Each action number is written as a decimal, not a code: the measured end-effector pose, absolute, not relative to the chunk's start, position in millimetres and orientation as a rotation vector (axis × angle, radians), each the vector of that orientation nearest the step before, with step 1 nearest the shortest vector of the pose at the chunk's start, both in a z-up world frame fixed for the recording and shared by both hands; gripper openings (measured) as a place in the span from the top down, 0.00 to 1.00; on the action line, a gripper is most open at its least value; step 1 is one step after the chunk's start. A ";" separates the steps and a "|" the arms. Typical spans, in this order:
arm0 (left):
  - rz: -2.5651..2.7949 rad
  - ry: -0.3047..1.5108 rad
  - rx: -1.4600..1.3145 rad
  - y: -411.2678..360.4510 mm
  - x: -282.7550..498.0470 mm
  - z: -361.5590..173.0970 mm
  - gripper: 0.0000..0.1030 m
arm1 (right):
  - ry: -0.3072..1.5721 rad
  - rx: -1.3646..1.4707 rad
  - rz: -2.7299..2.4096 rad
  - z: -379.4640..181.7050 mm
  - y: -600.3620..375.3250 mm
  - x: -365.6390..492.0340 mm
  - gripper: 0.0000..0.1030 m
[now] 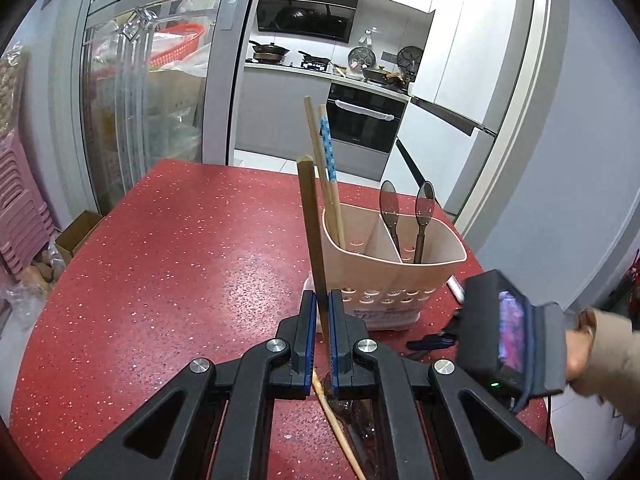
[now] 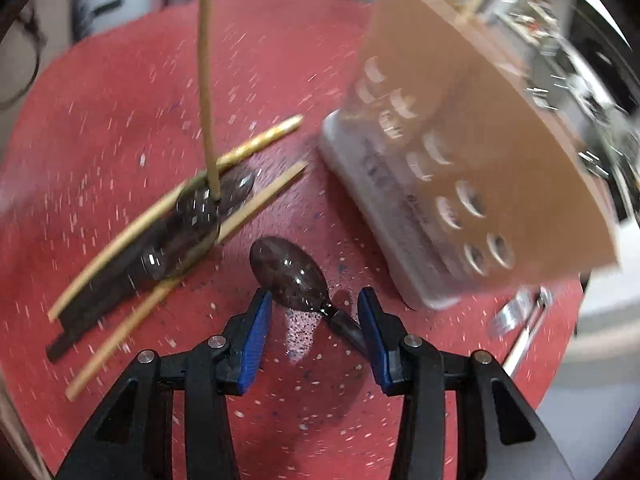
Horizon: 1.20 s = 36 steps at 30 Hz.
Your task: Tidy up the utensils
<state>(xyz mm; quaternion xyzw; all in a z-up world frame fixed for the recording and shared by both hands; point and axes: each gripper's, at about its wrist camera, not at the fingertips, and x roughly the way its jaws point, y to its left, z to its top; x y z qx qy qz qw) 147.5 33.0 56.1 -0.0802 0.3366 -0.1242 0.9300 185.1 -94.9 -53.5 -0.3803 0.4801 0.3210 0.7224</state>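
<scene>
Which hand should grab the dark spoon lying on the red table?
The right gripper, probably. Its jaws are open with the dark spoon lying between them. The left gripper is busy, shut on a chopstick beside the utensil holder.

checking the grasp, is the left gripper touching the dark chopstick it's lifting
Touching. In the left wrist view the left gripper has both blue pads closed against the upright dark chopstick, with no gap on either side.
</scene>
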 end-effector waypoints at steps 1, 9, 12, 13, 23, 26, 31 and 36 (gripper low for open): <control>-0.257 0.688 -0.167 32.0 148.9 55.6 0.71 | 1.064 -0.848 0.740 -52.8 -95.0 188.1 0.54; -0.260 0.685 -0.182 33.0 152.2 54.1 0.71 | 1.155 -0.740 0.744 -55.5 -100.0 190.7 1.00; -0.265 0.685 -0.185 33.3 150.7 54.9 0.71 | 1.142 -0.643 0.710 -54.3 -110.4 186.2 1.00; -0.267 0.685 -0.181 32.8 150.0 55.5 0.71 | 1.142 -0.606 0.702 -53.6 -114.7 185.1 1.00; -0.264 0.688 -0.170 30.2 149.4 56.9 0.71 | 1.032 -0.802 0.723 -41.6 -121.9 175.3 0.58; -0.265 0.690 -0.165 28.6 150.4 57.4 0.71 | 1.051 -0.921 0.728 -53.1 -110.1 178.2 0.58; -0.273 0.692 -0.163 28.5 151.3 57.4 0.71 | 1.093 -0.985 0.798 -56.6 -97.5 193.7 0.59; -0.274 0.692 -0.169 31.0 151.6 57.0 0.71 | 1.192 -0.867 0.798 -57.3 -94.3 212.7 0.85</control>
